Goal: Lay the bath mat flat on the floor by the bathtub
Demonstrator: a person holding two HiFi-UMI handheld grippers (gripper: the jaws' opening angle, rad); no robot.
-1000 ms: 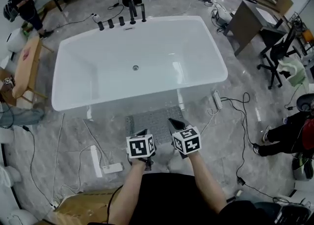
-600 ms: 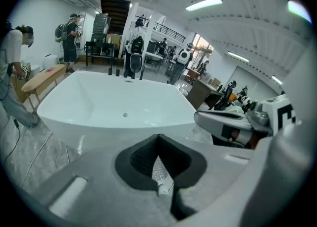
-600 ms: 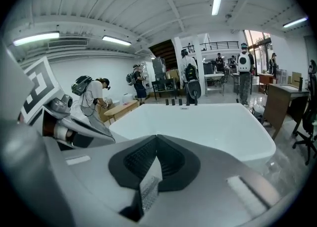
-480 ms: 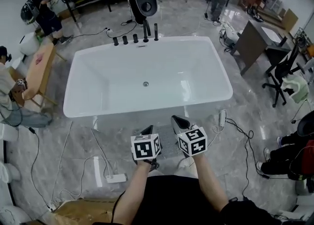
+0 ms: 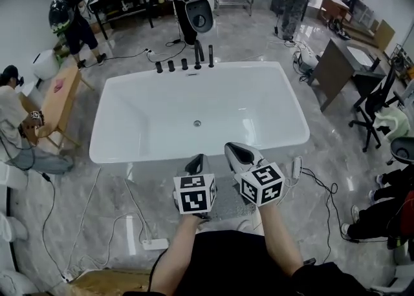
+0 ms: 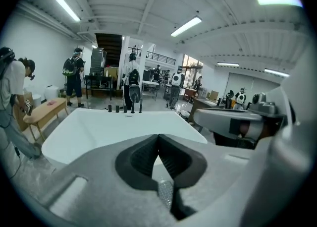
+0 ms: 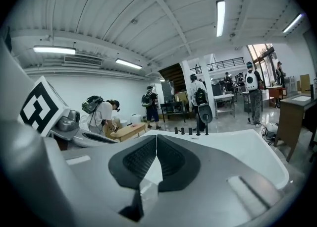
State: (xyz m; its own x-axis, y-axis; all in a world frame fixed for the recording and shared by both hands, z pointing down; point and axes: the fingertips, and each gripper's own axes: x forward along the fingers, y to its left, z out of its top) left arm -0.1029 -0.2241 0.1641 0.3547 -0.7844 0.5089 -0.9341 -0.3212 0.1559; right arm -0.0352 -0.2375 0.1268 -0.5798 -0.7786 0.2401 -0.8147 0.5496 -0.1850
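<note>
Both tongs are closed with nothing between them. Head view: the left gripper [image 5: 199, 159] and right gripper [image 5: 236, 151] are held side by side, tips pointing at the near rim of a glossy white rectangular bathtub [image 5: 200, 104]. A grey textured bath mat [image 5: 224, 203] lies on the grey marbled tile floor [image 5: 97, 211] beside the tub's near side, mostly hidden beneath the grippers.

Left gripper view: the left gripper [image 6: 158, 136] has its dark ribbed jaws meeting at the tips, and a speckled grey sliver of bath mat [image 6: 165, 194] shows below them, with the bathtub [image 6: 99, 127] beyond.

Right gripper view: the right gripper [image 7: 156, 137] has its jaws pressed together, empty, and faces the bathtub [image 7: 247, 146] and its row of black taps [image 7: 190, 130].
</note>
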